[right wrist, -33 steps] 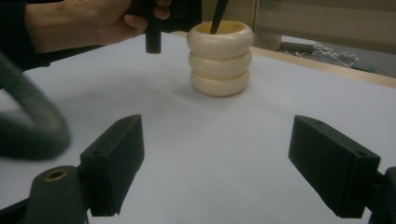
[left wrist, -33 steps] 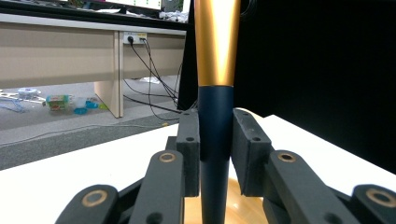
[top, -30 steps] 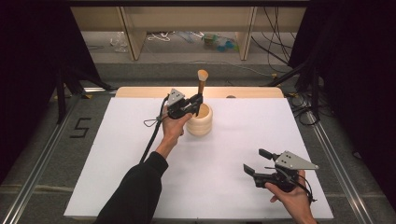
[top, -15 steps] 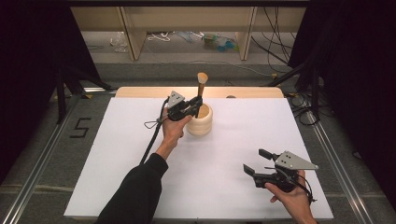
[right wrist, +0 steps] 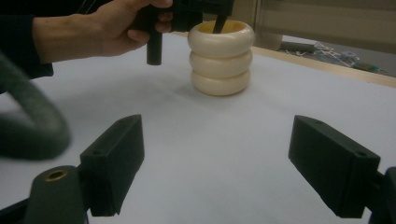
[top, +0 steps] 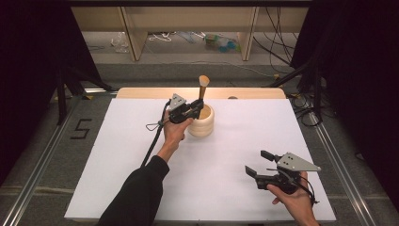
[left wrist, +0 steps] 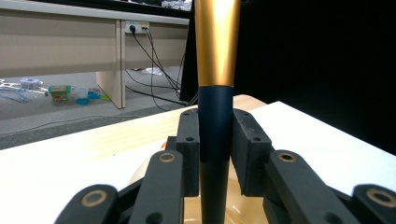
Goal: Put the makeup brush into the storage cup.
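Left gripper [top: 196, 109] clamps the gold-and-black tool [top: 203, 87] standing in the cream ringed holder [top: 201, 123] (right gripper [top: 256, 162] spread, idle); next likely calls for a straight vertical lift.

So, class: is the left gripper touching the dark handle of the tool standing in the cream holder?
Touching. In the left gripper view, the left gripper has both pads pressed flush against the dark handle, no gap on either side.

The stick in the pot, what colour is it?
Stick: gold above, dark navy below, clearest in left gripper view.
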Motion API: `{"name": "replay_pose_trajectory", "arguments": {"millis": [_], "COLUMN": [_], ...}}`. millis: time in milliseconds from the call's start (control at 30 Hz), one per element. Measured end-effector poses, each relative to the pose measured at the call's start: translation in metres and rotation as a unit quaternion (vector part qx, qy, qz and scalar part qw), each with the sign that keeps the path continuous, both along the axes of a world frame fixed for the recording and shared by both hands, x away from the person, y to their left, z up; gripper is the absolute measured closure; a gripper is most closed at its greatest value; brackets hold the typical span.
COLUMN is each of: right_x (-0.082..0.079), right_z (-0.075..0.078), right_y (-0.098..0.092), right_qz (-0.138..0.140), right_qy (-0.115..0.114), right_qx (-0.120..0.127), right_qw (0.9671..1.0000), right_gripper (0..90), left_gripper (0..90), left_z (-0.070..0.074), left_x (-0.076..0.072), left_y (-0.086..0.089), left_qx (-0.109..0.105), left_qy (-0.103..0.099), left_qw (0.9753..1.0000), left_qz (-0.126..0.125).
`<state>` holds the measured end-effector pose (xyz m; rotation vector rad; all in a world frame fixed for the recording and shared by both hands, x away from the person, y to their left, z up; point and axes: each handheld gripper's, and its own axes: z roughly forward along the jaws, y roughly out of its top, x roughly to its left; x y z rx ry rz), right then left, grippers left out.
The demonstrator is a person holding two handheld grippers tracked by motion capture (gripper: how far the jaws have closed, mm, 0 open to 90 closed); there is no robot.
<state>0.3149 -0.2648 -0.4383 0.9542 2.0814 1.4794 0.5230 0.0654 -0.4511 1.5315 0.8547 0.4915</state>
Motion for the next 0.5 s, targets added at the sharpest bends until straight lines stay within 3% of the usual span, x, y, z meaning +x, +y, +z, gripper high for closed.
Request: {"name": "replay_pose_trajectory", "arguments": {"millis": [167,267,333,400,500], "right_x": [0.0002,0.0002,0.0004,0.0003,0.0], "right_z": [-0.0003,-0.0003,-0.0006,-0.0006,-0.0002], "right_y": [0.0002,0.0002,0.0004,0.0005,0.0003], "right_qz": [0.001,0.001,0.001,-0.001,-0.002], "right_qy": [-0.001,-0.001,-0.001,-0.003,-0.003], "right_qx": [0.001,0.001,0.003,0.003,-0.001], "right_qw": [1.0,1.0,1.0,1.0,1.0], "right_gripper": [19.5,19.5,19.5,19.5,19.5], "left_gripper": [73.7,70.9,62.9,65.9,62.4], "left_z": [-0.0028,-0.0028,-0.0008,0.0014,0.0027], "left_x": [-0.0001,-0.0004,-0.0007,-0.0009,-0.0007], "left_y": [-0.0004,-0.0009,0.0,0.0022,0.0041], "left_qx": [0.013,0.024,0.019,0.018,0.016], "left_qy": [0.007,-0.001,0.002,-0.002,-0.002], "left_qw": [0.9999,0.9997,0.9998,0.9998,0.9999], "left_qz": [-0.004,-0.002,0.004,0.001,0.003]}}
